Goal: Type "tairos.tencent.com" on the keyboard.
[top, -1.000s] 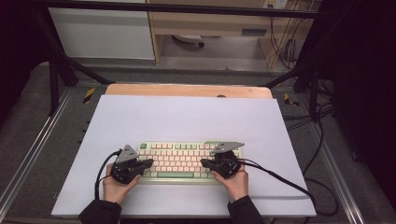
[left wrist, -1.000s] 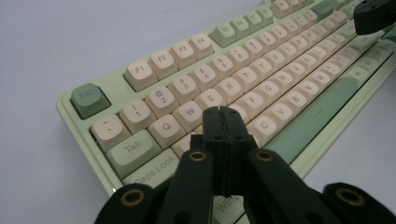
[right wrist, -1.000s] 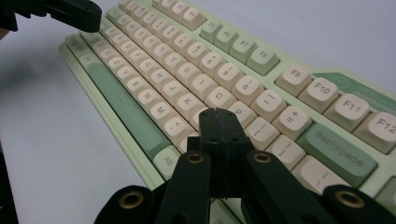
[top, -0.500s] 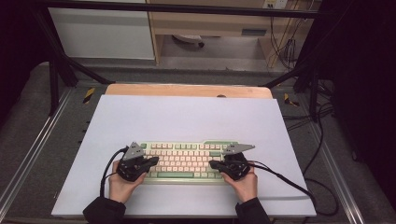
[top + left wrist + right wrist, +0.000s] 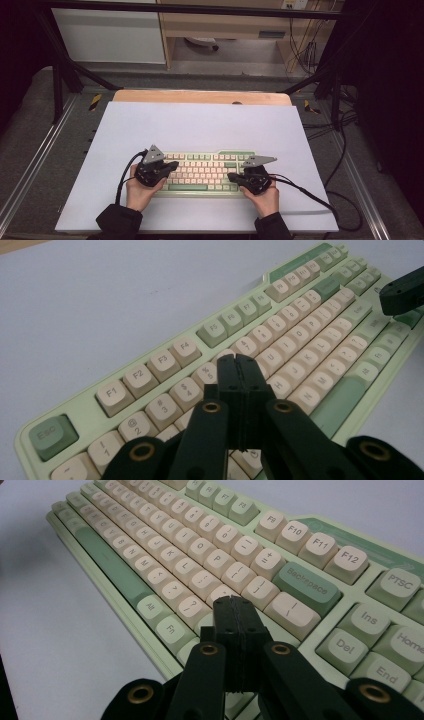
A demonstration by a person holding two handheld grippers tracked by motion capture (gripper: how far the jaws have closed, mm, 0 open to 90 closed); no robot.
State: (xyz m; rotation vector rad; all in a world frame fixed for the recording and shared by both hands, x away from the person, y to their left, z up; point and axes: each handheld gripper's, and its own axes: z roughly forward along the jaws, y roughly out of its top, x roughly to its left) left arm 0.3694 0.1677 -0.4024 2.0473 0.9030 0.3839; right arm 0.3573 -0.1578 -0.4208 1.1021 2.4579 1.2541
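**Now both closed grippers poised over the keyboard**

Closest to me, my hands come in over the near edge of the worktop [image 5: 200,125]. My left gripper [image 5: 167,167] has its jaws pressed together with nothing between them, its tip above the number row near the 5 and 6 keys. Over the past second it has drifted a little rightward, onto the keyboard's left end. My right gripper [image 5: 235,177] is likewise pressed together and empty, tip over the keys just below Backspace [image 5: 306,586]; it has edged slightly nearer me. The mint-and-cream keyboard [image 5: 205,170] lies flat near the worktop's front edge. I judge I'm lining up closed tips to press keys. Beyond, the worktop is bare.
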